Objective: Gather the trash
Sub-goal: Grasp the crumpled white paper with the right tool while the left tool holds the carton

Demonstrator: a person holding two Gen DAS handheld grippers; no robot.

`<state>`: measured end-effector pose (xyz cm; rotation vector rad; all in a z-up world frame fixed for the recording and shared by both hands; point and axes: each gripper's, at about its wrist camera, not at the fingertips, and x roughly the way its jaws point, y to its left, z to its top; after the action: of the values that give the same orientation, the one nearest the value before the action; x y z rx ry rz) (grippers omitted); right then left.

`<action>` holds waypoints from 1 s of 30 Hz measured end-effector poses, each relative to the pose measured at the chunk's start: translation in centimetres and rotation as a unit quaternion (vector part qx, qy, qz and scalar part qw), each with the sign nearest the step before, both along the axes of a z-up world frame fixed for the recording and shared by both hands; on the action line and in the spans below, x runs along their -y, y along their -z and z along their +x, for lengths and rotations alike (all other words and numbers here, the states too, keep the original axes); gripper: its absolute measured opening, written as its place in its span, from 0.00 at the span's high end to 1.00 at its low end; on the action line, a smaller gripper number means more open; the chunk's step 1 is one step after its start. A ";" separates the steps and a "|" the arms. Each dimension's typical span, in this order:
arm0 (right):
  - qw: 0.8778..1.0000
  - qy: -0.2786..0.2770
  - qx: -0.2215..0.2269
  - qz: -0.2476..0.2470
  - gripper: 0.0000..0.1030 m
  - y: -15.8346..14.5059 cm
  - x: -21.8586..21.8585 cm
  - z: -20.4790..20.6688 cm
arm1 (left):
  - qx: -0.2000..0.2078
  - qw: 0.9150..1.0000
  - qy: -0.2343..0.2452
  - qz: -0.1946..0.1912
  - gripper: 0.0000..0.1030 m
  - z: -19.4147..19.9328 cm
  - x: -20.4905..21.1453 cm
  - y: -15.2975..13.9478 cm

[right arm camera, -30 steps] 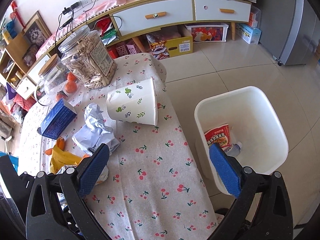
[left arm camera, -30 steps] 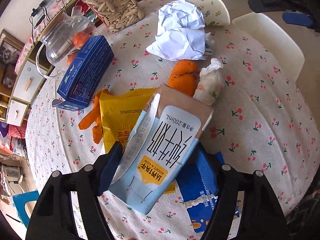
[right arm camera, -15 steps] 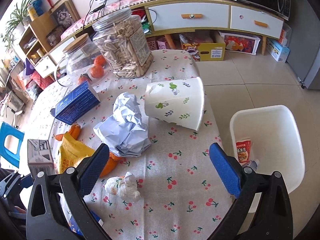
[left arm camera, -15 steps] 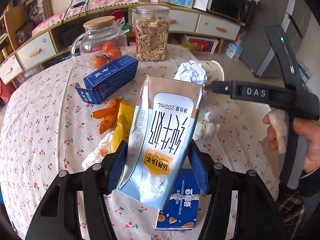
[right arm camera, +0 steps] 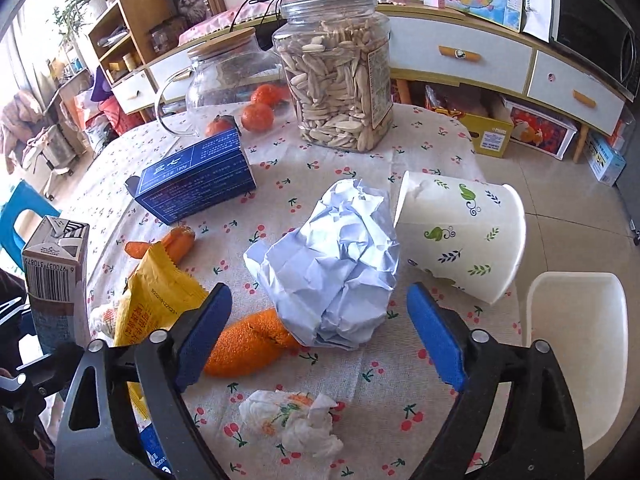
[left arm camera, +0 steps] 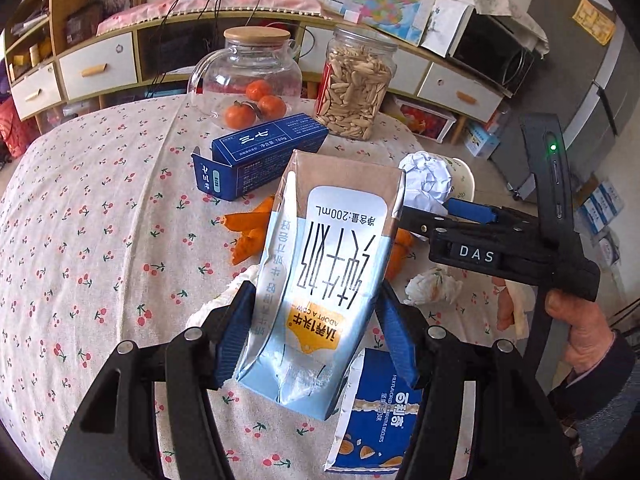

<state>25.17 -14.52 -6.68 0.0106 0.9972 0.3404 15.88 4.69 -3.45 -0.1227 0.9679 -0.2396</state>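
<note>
My left gripper [left arm camera: 314, 332] is shut on a light-blue 200 mL milk carton [left arm camera: 320, 280] and holds it upright above the table; the carton also shows at the left of the right wrist view [right arm camera: 54, 276]. My right gripper [right arm camera: 318, 338] is open and empty, low over the table, its jaws on either side of a crumpled pale-blue paper ball [right arm camera: 336, 264]. Near it lie orange peel [right arm camera: 244, 344], a crumpled tissue [right arm camera: 292, 420], a yellow snack bag [right arm camera: 156, 300] and a tipped paper cup [right arm camera: 460, 236]. A white bin [right arm camera: 576, 356] stands beside the table at right.
A dark blue box [right arm camera: 196, 178], a glass jar of seeds [right arm camera: 336, 72] and a glass pot with oranges [right arm camera: 228, 76] stand at the table's far side. A blue biscuit packet [left arm camera: 376, 412] lies under the left gripper. Cabinets line the wall.
The left gripper has lifted and tilted the carton upright. The right gripper has swung from over the bin to low over the paper ball, still open.
</note>
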 end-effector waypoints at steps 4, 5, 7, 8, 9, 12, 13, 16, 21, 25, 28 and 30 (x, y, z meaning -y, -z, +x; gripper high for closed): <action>1.000 -0.002 0.004 0.012 0.49 0.0 0.4 -0.2 | -0.003 1.000 -0.005 -0.001 0.42 0.0 -0.1 0.2; 1.000 0.000 0.005 0.016 0.50 -0.1 0.5 -0.3 | -0.002 1.000 -0.006 -0.002 0.42 0.0 -0.1 0.2; 1.000 0.002 0.011 0.020 0.51 -0.4 0.6 -0.6 | -0.001 1.000 -0.009 -0.003 0.42 0.1 -0.1 0.2; 1.000 0.003 0.015 0.018 0.51 -0.5 0.6 -0.7 | 0.000 1.000 -0.011 -0.003 0.42 0.1 -0.1 0.2; 1.000 0.003 0.017 0.018 0.51 -0.6 0.5 -0.8 | 0.000 1.000 -0.013 -0.004 0.42 0.2 -0.1 0.2; 1.000 0.001 0.023 0.019 0.51 -1.0 0.4 -1.0 | 0.000 1.000 -0.023 -0.004 0.42 0.2 -0.4 0.4; 0.999 0.000 0.026 0.020 0.51 -1.2 0.3 -1.1 | 0.000 1.000 -0.026 -0.005 0.42 0.3 -0.5 0.4; 0.999 -0.006 0.037 0.026 0.52 -2.0 0.0 -1.5 | 0.003 0.999 -0.036 -0.007 0.42 0.3 -0.8 0.3; 0.997 -0.019 0.059 0.036 0.52 -3.6 -0.4 -2.4 | 0.016 0.999 -0.046 -0.008 0.42 0.1 -0.9 -0.1; 0.996 -0.020 0.077 0.048 0.53 -4.8 -0.3 -3.1 | 0.025 0.998 -0.058 -0.011 0.42 0.0 -1.1 -0.3; 0.994 -0.016 0.092 0.057 0.53 -5.7 0.1 -3.5 | 0.034 0.997 -0.065 -0.011 0.42 -0.1 -1.2 -0.6; 0.993 -0.012 0.102 0.060 0.53 -6.3 0.4 -3.8 | 0.041 0.997 -0.071 -0.010 0.42 -0.2 -1.2 -0.8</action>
<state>21.34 -14.96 -0.35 0.0711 0.7733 0.4147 15.69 5.94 -2.69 -0.1969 0.8704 -0.1221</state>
